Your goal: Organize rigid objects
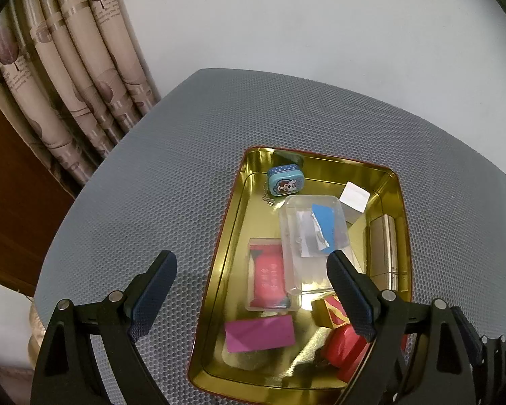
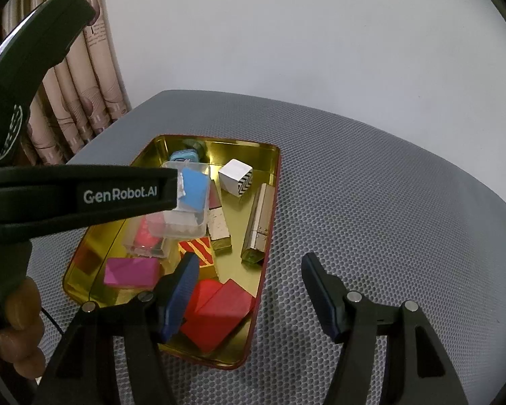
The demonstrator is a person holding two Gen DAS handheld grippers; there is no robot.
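Note:
A gold tin tray (image 1: 219,270) (image 2: 232,155) with a red rim lies on the grey mat. In it are a small blue tin (image 1: 285,182), a clear plastic box (image 1: 315,233) (image 2: 185,222) with blue and silver paper, a white cube (image 1: 354,199) (image 2: 234,175), a gold tube (image 1: 386,253) (image 2: 259,222), a magenta block (image 1: 259,334) (image 2: 131,271) and a red box (image 1: 349,351) (image 2: 219,314). My left gripper (image 1: 249,258) stands open over the tray's left wall. My right gripper (image 2: 249,260) is open over the tray's right rim, holding nothing.
A grey honeycomb mat (image 1: 151,168) (image 2: 371,185) covers the surface around the tray. A patterned curtain (image 1: 67,84) hangs at the back left beside a white wall. In the right wrist view the left gripper's black body (image 2: 84,199) and a hand (image 2: 17,320) fill the left side.

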